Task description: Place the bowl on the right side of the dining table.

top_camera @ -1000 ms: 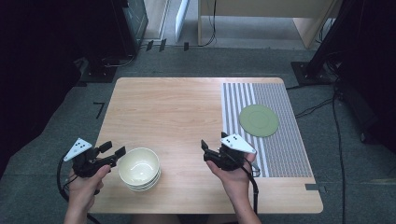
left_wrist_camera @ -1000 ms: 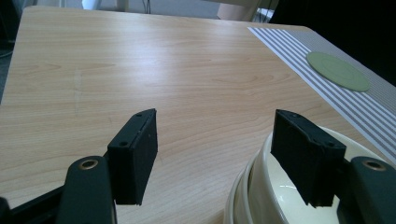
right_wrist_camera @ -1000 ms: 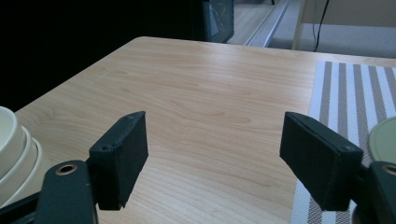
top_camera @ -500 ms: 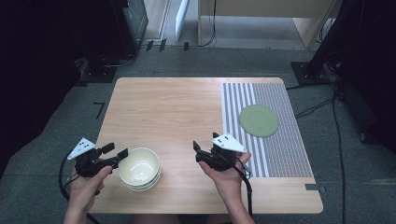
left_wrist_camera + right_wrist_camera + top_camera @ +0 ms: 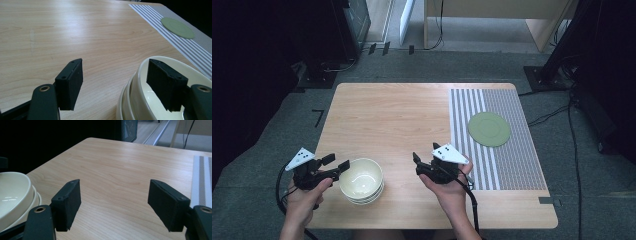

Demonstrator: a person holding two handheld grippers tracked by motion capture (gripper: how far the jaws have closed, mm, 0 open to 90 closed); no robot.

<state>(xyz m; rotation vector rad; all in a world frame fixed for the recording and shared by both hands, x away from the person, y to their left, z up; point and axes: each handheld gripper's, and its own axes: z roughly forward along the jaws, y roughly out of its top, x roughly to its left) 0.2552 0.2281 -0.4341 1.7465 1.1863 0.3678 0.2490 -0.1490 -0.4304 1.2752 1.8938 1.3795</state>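
Note:
A stack of cream bowls (image 5: 361, 180) sits near the table's front left. My left gripper (image 5: 337, 162) is at the stack's left side and is open. In the left gripper view the stack's rim (image 5: 140, 75) runs between the jaws, one jaw over the top bowl's inside and the other over bare wood; the left gripper (image 5: 117, 85) holds nothing. My right gripper (image 5: 424, 153) hovers open to the right of the stack, jaws pointing left and away. In the right gripper view the right gripper (image 5: 115, 205) frames bare wood, with the bowls (image 5: 15, 195) at the left edge.
A flat green plate (image 5: 489, 129) lies on a grey striped mat (image 5: 512, 165) covering the table's right part; the plate (image 5: 177, 27) also shows far off in the left gripper view. The wooden table (image 5: 392, 115) ends close behind both hands. Cables trail on the floor.
My right gripper has moved left, away from the striped mat and nearer the bowls. The left gripper and the bowls have stayed put.

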